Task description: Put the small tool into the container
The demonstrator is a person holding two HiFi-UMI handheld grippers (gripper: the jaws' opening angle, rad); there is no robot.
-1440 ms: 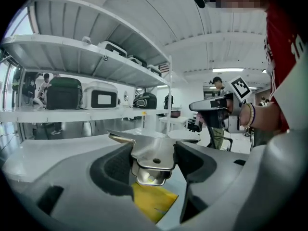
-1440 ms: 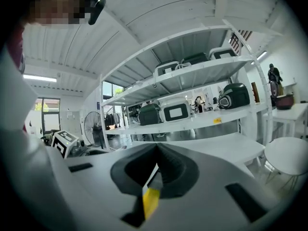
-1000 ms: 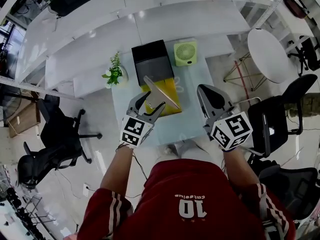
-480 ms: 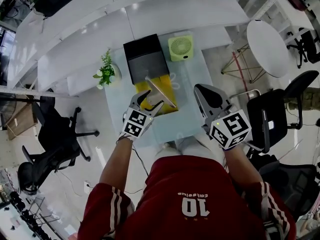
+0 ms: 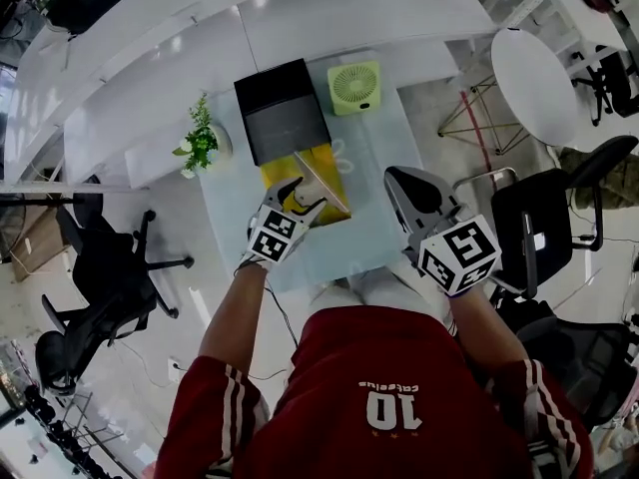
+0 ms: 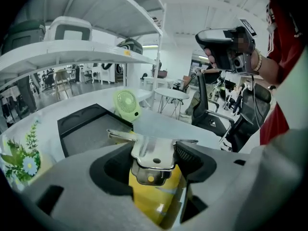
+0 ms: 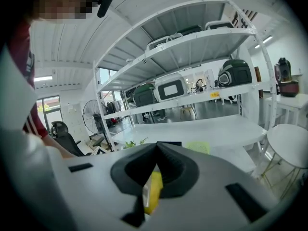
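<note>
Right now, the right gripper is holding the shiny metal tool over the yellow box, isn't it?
No. The left gripper, not the right, holds the shiny metal tool over the yellow box. The left gripper view shows its jaws clamped on it; the right gripper is shut, empty.

I am in an open office or lab workroom. Long white shelf racks [image 5: 150, 58] run from 10 to 12 o'clock and are loaded with bulky cases [image 7: 169, 88]. Black swivel office chairs [image 5: 105, 267] stand at 9 and 3 o'clock, and a round white table [image 5: 539, 78] at 2. The small glass-topped table [image 5: 374, 198] before me carries a green desk fan [image 5: 354, 86] at 12. A potted plant [image 5: 200, 143] stands at 11.
</note>
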